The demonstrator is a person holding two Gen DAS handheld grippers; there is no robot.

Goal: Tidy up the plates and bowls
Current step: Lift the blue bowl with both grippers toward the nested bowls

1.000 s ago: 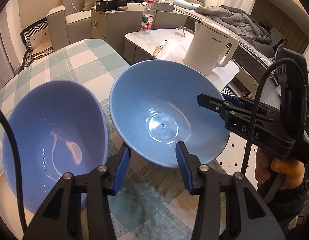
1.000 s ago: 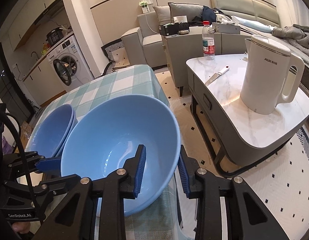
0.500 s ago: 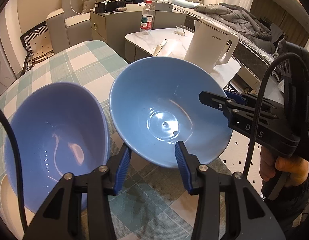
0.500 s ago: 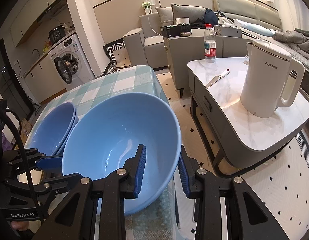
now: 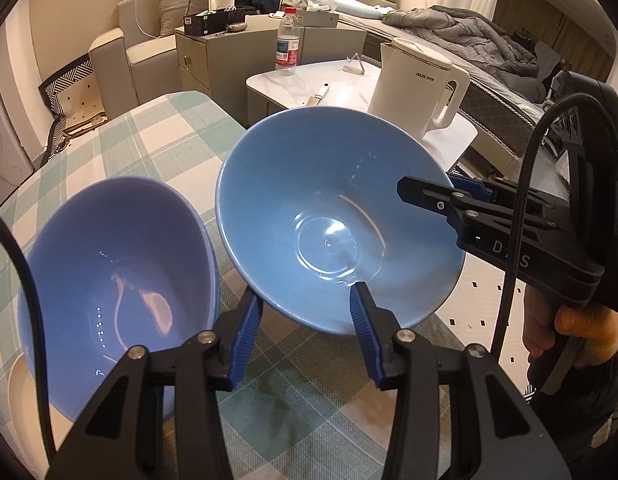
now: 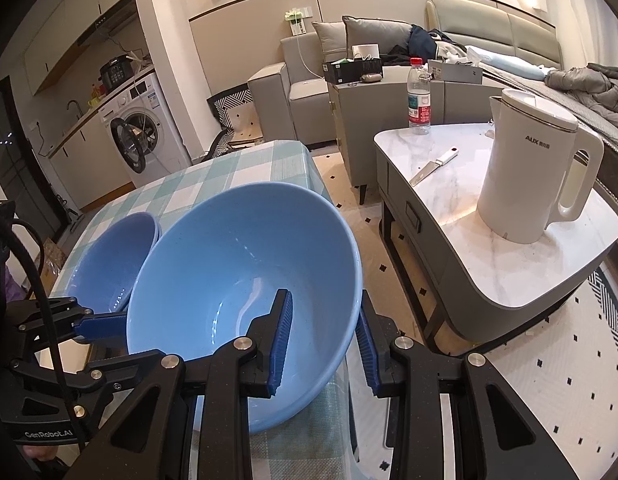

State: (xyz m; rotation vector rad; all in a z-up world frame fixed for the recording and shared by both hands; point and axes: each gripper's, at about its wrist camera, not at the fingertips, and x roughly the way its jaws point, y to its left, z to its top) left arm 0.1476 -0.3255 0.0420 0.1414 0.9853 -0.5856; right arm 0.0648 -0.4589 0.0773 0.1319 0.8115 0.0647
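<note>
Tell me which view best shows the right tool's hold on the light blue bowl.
Right wrist view: the right tool straddles the light blue bowl rim, one pad inside, one outside. Left wrist view shows it only side-on at the far rim.

Both fisheye cameras sat close behind their gripper fingers, the left looking across the checked counter (image 5: 121, 148) toward the sofa, the right facing likewise from beside the counter edge, both sharing the light blue bowl (image 5: 329, 184) (image 6: 229, 264) and white kettle (image 5: 417, 92) (image 6: 525, 176).
</note>
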